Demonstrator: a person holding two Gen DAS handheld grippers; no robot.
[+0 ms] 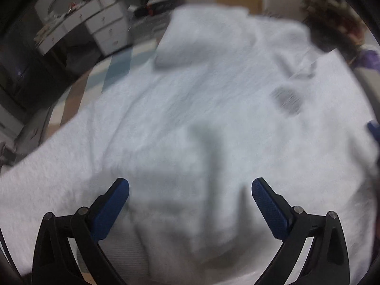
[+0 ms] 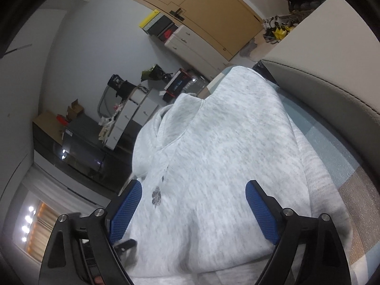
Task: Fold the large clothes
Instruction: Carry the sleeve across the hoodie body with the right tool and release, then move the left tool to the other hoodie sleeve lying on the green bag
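A large light grey hoodie (image 1: 201, 109) lies spread on a checked surface and fills the left wrist view, which is blurred. A small dark emblem (image 1: 286, 99) shows on its chest. My left gripper (image 1: 190, 190) is open just above the cloth and holds nothing. In the right wrist view the same hoodie (image 2: 225, 154) lies folded lengthwise, hood end far away, with the emblem (image 2: 156, 196) near the left finger. My right gripper (image 2: 193, 194) is open over the near part of the hoodie and holds nothing.
The checked blue, white and tan mat (image 2: 342, 156) shows to the right of the hoodie. A grey sofa edge (image 2: 327, 83) runs along the right. White drawer units (image 1: 104, 26) and a dark cabinet (image 2: 78, 140) stand on the left side.
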